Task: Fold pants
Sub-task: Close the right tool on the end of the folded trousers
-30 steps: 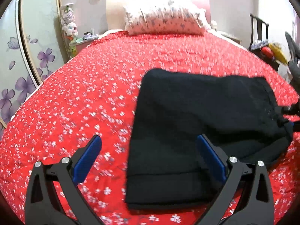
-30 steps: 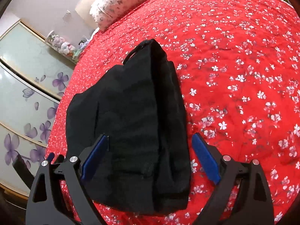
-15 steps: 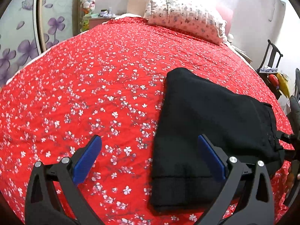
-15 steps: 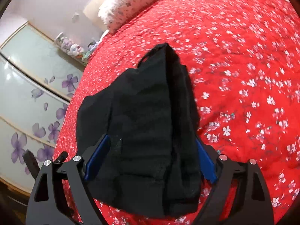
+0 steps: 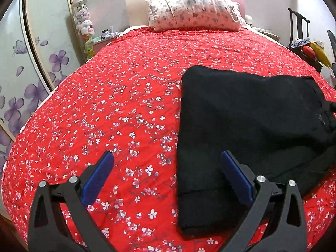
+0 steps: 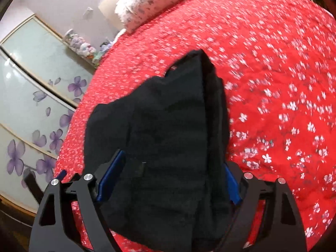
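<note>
The black pants [image 5: 247,124] lie folded on the red flowered bedspread [image 5: 126,105], to the right in the left wrist view. My left gripper [image 5: 166,176] is open and empty above the bedspread; its right finger hangs over the pants' near left corner. In the right wrist view the pants [image 6: 168,147] fill the middle. My right gripper [image 6: 170,180] is open, with the end of the folded pants between its two blue pads. That view is blurred. The right gripper also shows at the right edge of the left wrist view [image 5: 329,115].
A flowered pillow [image 5: 193,12] lies at the head of the bed. A nightstand with plush toys [image 5: 84,25] stands at the far left. Wardrobe doors with purple flowers [image 5: 27,79] run along the left. A dark chair with coloured things [image 5: 304,42] stands at the right.
My left gripper has swung back to face the headboard squarely. My right gripper has pushed further over the pants' end, so the cloth now fills the space between its pads.
</note>
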Tool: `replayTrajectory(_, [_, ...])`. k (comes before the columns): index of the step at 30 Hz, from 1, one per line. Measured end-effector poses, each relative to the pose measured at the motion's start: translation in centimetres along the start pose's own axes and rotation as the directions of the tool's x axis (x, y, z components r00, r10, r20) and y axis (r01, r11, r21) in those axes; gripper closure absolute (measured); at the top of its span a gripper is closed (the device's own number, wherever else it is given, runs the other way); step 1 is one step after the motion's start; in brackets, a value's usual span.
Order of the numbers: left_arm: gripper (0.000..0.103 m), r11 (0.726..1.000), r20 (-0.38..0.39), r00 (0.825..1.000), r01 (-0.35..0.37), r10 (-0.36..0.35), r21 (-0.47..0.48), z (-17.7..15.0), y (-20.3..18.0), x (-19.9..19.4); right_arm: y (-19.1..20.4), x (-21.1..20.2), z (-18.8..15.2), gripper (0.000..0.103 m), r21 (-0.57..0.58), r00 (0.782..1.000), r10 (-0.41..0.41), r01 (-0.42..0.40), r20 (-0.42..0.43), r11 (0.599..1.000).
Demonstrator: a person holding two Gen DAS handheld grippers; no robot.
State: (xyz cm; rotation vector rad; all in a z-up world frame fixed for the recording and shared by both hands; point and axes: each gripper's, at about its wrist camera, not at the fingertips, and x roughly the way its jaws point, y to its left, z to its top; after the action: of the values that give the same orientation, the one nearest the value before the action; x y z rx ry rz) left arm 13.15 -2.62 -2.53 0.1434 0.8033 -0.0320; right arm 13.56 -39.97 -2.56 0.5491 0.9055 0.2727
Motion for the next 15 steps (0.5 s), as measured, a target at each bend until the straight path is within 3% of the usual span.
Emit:
replayTrajectory(5, [0.002, 0.999, -0.012, 1.0, 0.012, -0.012, -0.034, 0.1, 0.5, 0.3, 3.1, -1.0, -0.3, 0.017, -0.153, 0.999, 0.01, -0.005, 0.036, 0.988])
replayTrajectory(11, [0.002, 0.997, -0.032, 0.999, 0.027, -0.029, -0.066, 0.0, 0.9, 0.6, -2.6, 0.8, 0.4, 0.018, 0.102, 0.999, 0.039, -0.035, -0.035, 0.994])
replayTrajectory(15, [0.002, 0.996, -0.032, 0.999, 0.036, -0.038, -0.08, 0.0, 1.2, 0.5, -4.9, 1.2, 0.4, 0.031, 0.203, 0.992, 0.128, -0.121, -0.023, 0.972])
